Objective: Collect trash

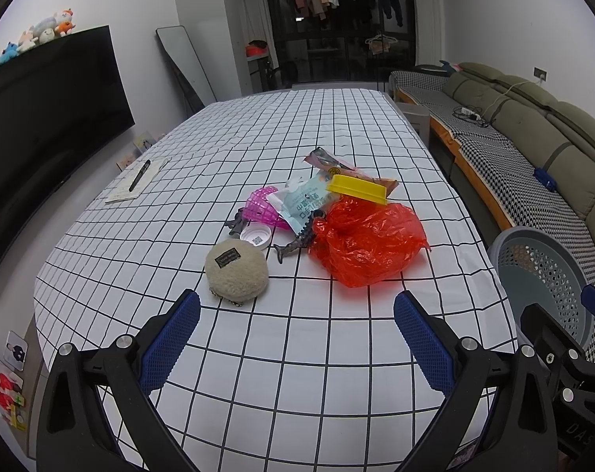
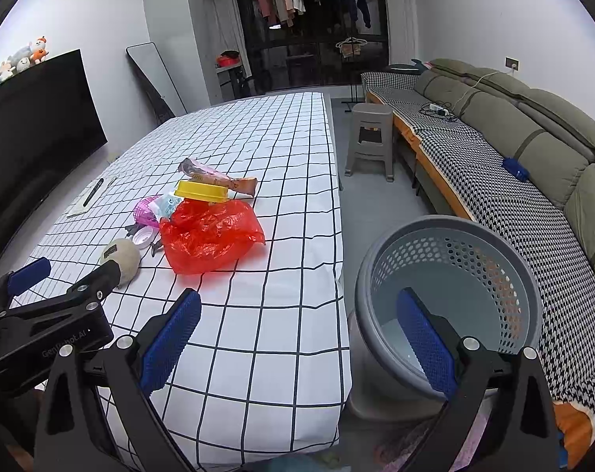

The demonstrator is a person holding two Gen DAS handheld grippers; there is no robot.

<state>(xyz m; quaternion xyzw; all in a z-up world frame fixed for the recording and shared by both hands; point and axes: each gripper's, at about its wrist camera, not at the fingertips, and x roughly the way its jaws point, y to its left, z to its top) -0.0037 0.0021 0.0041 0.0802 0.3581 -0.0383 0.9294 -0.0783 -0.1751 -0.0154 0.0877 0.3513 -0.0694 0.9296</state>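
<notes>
A pile of trash lies mid-table: a crumpled red plastic bag, a yellow tray, a brown snack wrapper, a white-blue packet, a pink mesh piece and a white cap. A beige fuzzy pouch sits nearest. My left gripper hovers open just short of the pouch. My right gripper is open over the table's right edge, beside the grey perforated bin, nothing between its fingers.
The checked tablecloth covers a long table. A notepad with a pen lies at its left. A dark toy figure lies by the bag. A TV stands left, a sofa right, a grey stool on the floor.
</notes>
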